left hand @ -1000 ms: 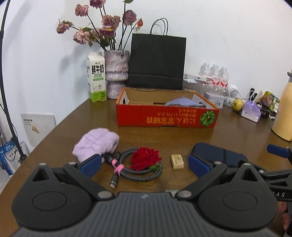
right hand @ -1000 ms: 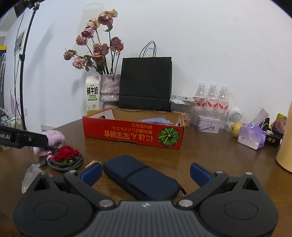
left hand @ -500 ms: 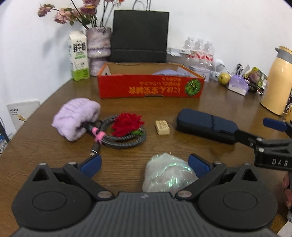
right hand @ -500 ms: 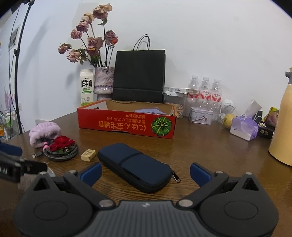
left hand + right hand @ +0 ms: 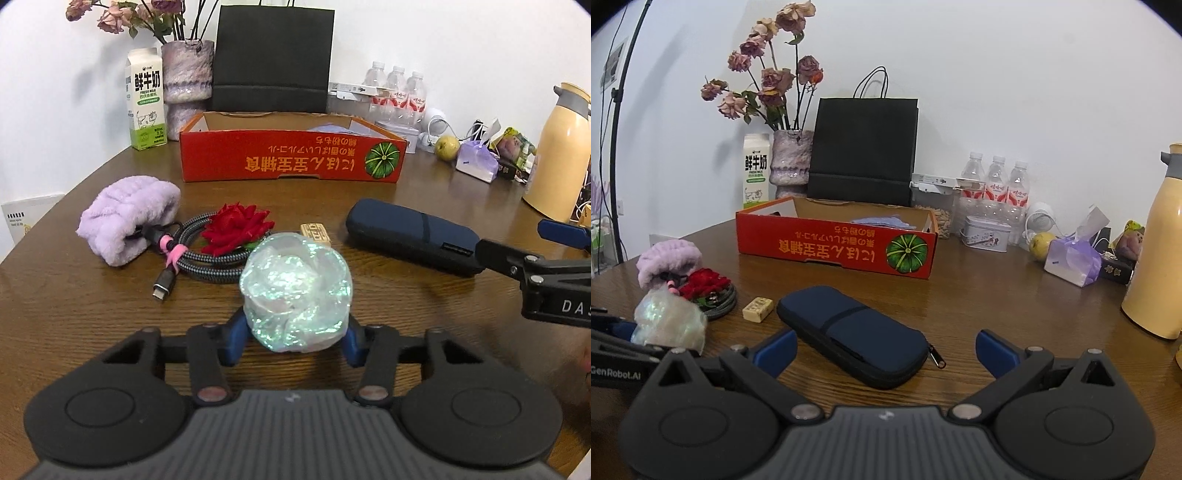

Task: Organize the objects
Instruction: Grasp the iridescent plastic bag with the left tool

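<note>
My left gripper (image 5: pixel 295 338) is shut on an iridescent crumpled film ball (image 5: pixel 295 291), held just above the wooden table; the ball also shows in the right wrist view (image 5: pixel 668 319). Beyond it lie a red fabric rose (image 5: pixel 238 229) on a coiled braided cable (image 5: pixel 207 254), a lilac fluffy headband (image 5: pixel 129 218), a small tan block (image 5: pixel 316 232) and a navy zip case (image 5: pixel 410 234). My right gripper (image 5: pixel 884 350) is open and empty, with the navy case (image 5: pixel 857 332) between and just ahead of its fingers. A red cardboard tray (image 5: pixel 834 247) stands farther back.
Behind the tray stand a milk carton (image 5: pixel 146 105), a vase of dried roses (image 5: pixel 186 77) and a black paper bag (image 5: pixel 273 61). Water bottles (image 5: pixel 995 184), a tin, a fruit, a lilac pouch (image 5: pixel 1071 258) and a cream thermos (image 5: pixel 1156 254) crowd the right side.
My left gripper pulled back toward the table's near edge, closed on the iridescent film ball and lifted it. My right gripper stayed open near the navy case.
</note>
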`<state>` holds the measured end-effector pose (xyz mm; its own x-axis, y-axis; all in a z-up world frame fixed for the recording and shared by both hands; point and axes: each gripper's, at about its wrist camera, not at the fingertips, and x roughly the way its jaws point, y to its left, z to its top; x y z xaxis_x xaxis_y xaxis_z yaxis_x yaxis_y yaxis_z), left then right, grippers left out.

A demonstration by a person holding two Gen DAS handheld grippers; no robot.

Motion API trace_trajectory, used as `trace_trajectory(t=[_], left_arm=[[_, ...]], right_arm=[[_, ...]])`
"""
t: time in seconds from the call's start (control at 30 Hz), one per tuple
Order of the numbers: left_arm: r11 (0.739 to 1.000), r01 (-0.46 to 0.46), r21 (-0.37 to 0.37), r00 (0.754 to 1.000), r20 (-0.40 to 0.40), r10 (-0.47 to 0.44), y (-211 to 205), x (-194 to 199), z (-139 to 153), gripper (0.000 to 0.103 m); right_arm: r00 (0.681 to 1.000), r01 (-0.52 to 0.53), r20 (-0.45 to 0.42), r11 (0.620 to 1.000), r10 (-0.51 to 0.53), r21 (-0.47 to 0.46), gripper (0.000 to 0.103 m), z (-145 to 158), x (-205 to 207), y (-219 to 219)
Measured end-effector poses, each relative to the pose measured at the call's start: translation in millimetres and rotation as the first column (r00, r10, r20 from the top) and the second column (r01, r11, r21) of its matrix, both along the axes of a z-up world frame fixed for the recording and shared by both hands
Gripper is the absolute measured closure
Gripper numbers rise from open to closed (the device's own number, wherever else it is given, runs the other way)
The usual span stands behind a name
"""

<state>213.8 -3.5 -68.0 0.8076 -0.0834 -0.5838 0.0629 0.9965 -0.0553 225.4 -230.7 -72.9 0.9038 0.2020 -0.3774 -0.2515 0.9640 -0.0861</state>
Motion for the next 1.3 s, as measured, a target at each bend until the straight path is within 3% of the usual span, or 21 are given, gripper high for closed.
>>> trace_trajectory(t=[0.1,0.13,0.17,0.23,0.37,0.5,0.53,0.6,0.63,0.67,0.8,1.0,1.13,1.3], left_arm=[[1.0,0.004,-0.002,1.0,0.002,-0.004,0,0,0,0.052],[1.0,0.001,-0.001,1.0,-0.001,-0.001,1,0,0,0.043],[1.0,-0.004,0.002,1.0,-0.005,0.004,1,0,0,0.023],[1.0,-0.009,0.006,1.0,0.011,0.009,1,-3,3,0.01],[1.0,-0.014,0.013,0.999,0.049,0.013,1,-8,8,0.003],[0.999,-0.043,0.008,0.995,0.086,0.042,2,-3,14,0.003],[0.999,-0.05,0.007,0.994,0.094,0.05,2,-2,15,0.004],[0.998,-0.057,0.0,0.994,0.096,0.057,3,2,14,0.024],[0.999,-0.05,-0.008,0.995,0.084,0.051,4,4,13,0.057],[0.999,-0.039,-0.027,0.997,0.059,0.041,6,6,12,0.065],[0.999,-0.022,-0.045,0.996,0.081,0.026,11,8,22,0.066],[1.0,0.006,-0.002,0.981,0.196,-0.005,7,22,47,0.066],[1.0,-0.015,-0.001,0.968,0.251,0.015,10,35,45,0.065],[0.999,-0.026,-0.038,0.968,0.248,0.035,23,39,32,0.065]], right_arm=[[1.0,0.003,-0.001,1.0,-0.003,-0.003,0.0,0,0,1],[1.0,0.004,-0.001,1.0,-0.004,-0.004,0.0,0,0,0],[1.0,0.004,0.001,1.0,-0.004,-0.004,0.0,0,0,1],[1.0,0.004,0.0,1.0,-0.004,-0.002,0.0,0,0,0],[1.0,0.005,-0.011,1.0,-0.005,-0.001,0.0,-1,2,0],[1.0,0.006,-0.01,1.0,-0.006,-0.003,0.0,-1,2,0],[1.0,0.007,-0.011,1.0,-0.007,-0.004,0.0,-2,3,0],[1.0,0.007,-0.014,1.0,-0.007,-0.005,0.0,-2,3,0],[1.0,0.007,-0.015,1.0,-0.007,-0.005,0.0,-2,4,0],[1.0,0.007,-0.016,1.0,-0.007,-0.005,0.0,-2,4,0],[1.0,0.004,-0.02,1.0,-0.005,-0.011,0.0,-3,4,1],[0.999,0.007,-0.031,1.0,-0.008,-0.024,0.0,-3,6,3],[0.999,0.002,-0.051,1.0,-0.003,-0.031,0.0,-5,9,5],[0.993,-0.046,-0.107,0.999,0.044,-0.015,0.0,-8,18,6]])
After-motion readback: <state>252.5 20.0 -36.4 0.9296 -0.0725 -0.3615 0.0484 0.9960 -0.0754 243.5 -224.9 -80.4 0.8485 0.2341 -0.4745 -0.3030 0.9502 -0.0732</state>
